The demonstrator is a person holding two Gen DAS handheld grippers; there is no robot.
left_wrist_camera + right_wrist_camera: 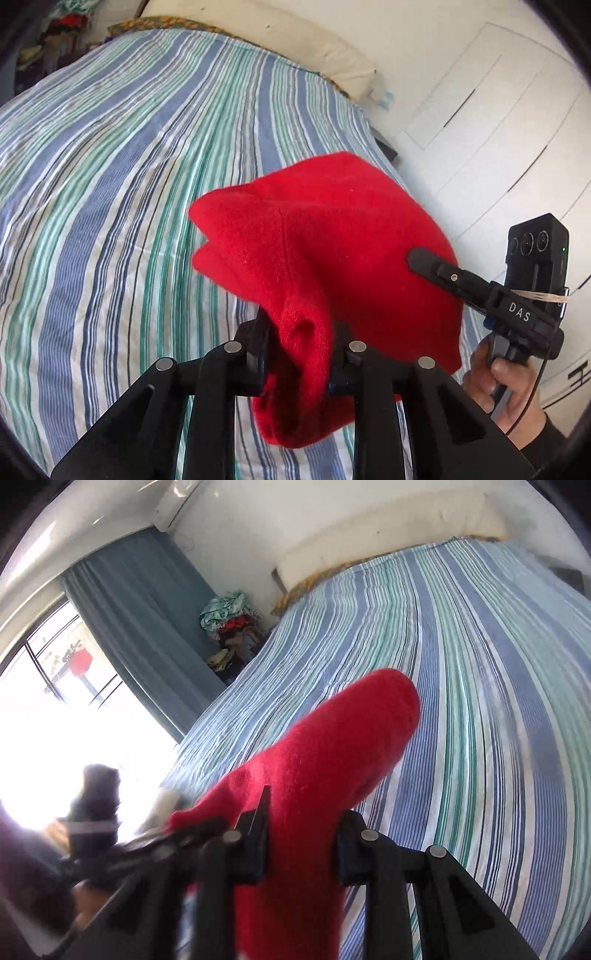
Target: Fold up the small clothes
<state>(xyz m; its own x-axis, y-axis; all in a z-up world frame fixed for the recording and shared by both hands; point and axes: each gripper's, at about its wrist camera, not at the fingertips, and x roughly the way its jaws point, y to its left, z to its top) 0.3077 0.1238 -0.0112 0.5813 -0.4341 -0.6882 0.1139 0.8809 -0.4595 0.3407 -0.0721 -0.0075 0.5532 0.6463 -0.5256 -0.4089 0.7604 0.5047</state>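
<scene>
A small red knit garment (332,236) hangs lifted above the striped bed (110,184). In the left wrist view my left gripper (299,336) is shut on a bunched edge of it, the cloth squeezed between both pads. My right gripper (421,260) comes in from the right, held by a hand (498,384), its tip pressed into the garment's far side. In the right wrist view the right gripper (303,834) is shut on the red garment (332,746), which stretches away over the bed. The left gripper (192,830) shows blurred at the left on the same cloth.
The striped sheet (480,701) covers the whole bed. A cream pillow (325,48) lies at its head. White cupboard doors (498,129) stand right of the bed. A pile of clothes (229,620) sits beside a blue curtain (147,620) and a bright window.
</scene>
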